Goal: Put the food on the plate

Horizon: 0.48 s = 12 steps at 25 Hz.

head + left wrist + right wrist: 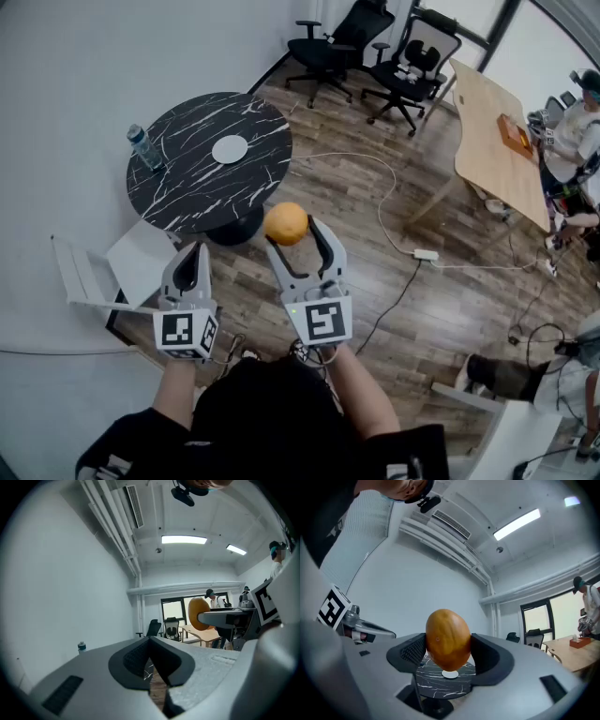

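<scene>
An orange-yellow oval fruit (pixel 286 224) sits clamped between the pads of my right gripper (pixel 292 227), held up in the air over the wooden floor. In the right gripper view the fruit (pixel 448 639) fills the gap between both pads. Beyond it is a small white plate (pixel 450 674) on a round black marble table (pixel 436 688). In the head view the plate (pixel 230 149) lies near the middle of that table (pixel 187 192), ahead and to the left. My left gripper (pixel 192 253) hangs beside the right one, jaws together and holding nothing. The left gripper view shows the fruit (pixel 198 614) to its right.
A water bottle (pixel 143 147) stands at the table's left edge. A white folded frame (pixel 103 272) leans by the wall near the left gripper. Black office chairs (pixel 337 47), a long wooden table (pixel 497 141) with a person (pixel 572 131) and a floor cable (pixel 394 225) lie to the right.
</scene>
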Each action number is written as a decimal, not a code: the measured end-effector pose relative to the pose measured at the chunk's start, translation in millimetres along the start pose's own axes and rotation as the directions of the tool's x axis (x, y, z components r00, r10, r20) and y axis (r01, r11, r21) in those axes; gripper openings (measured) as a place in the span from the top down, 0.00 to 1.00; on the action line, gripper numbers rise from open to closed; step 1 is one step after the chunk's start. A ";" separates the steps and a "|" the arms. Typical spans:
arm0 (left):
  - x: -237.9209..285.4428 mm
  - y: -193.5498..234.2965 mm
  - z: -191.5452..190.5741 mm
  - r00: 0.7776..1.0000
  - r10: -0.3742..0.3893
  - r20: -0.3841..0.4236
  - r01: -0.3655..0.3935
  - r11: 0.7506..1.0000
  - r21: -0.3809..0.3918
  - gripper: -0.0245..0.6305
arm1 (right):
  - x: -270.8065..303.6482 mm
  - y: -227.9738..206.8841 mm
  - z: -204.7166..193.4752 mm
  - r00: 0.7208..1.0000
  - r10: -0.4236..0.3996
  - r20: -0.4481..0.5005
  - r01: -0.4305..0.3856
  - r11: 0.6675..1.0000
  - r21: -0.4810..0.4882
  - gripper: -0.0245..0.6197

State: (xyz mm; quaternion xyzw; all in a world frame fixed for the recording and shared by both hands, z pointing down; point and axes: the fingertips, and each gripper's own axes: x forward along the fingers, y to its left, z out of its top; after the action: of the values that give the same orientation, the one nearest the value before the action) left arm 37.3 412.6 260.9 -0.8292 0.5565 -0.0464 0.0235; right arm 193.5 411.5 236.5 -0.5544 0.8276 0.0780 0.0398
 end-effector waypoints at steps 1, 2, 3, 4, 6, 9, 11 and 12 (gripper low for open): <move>1.1 -5.5 -0.7 1.000 0.000 -0.001 0.000 1.000 0.002 0.96 | -1.5 -1.7 -0.8 1.000 0.009 0.002 -0.009 1.000 0.001 0.51; 2.1 -10.9 -1.6 1.000 -0.001 -0.003 0.001 1.000 0.005 0.96 | -3.3 -3.4 -1.7 1.000 0.016 0.003 -0.016 1.000 0.004 0.51; 3.0 -16.0 -2.8 1.000 -0.002 -0.005 0.002 1.000 0.008 0.96 | -5.5 -5.4 -3.0 1.000 0.023 0.004 -0.023 1.000 0.011 0.51; 3.7 -20.8 -4.3 1.000 -0.002 -0.009 0.002 1.000 0.012 0.96 | -8.4 -7.7 -4.8 1.000 0.028 0.004 -0.028 0.999 0.022 0.51; 3.9 -30.0 -7.7 1.000 0.000 -0.017 0.000 1.000 0.025 0.96 | -16.7 -13.8 -9.4 0.999 0.039 -0.001 -0.039 0.998 0.038 0.51; 7.7 -39.9 -14.6 1.000 0.012 -0.026 -0.011 0.998 0.056 0.96 | -23.4 -27.8 -18.7 0.997 0.069 -0.021 -0.069 0.998 0.016 0.51; 11.8 -42.4 -22.2 0.999 0.017 -0.044 -0.015 0.999 0.049 0.96 | -23.1 -36.5 -22.5 0.997 0.074 -0.012 -0.074 0.997 0.006 0.51; 13.8 -43.8 -25.3 0.998 0.016 -0.055 -0.014 0.999 0.042 0.96 | -23.9 -39.8 -25.0 0.997 0.074 -0.013 -0.074 0.997 0.010 0.51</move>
State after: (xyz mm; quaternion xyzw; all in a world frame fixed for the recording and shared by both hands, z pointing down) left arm 80.2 416.7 290.7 -0.8226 0.5622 -0.0807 0.0254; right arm 239.9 414.1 261.3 -0.5237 0.8482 0.0719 0.0341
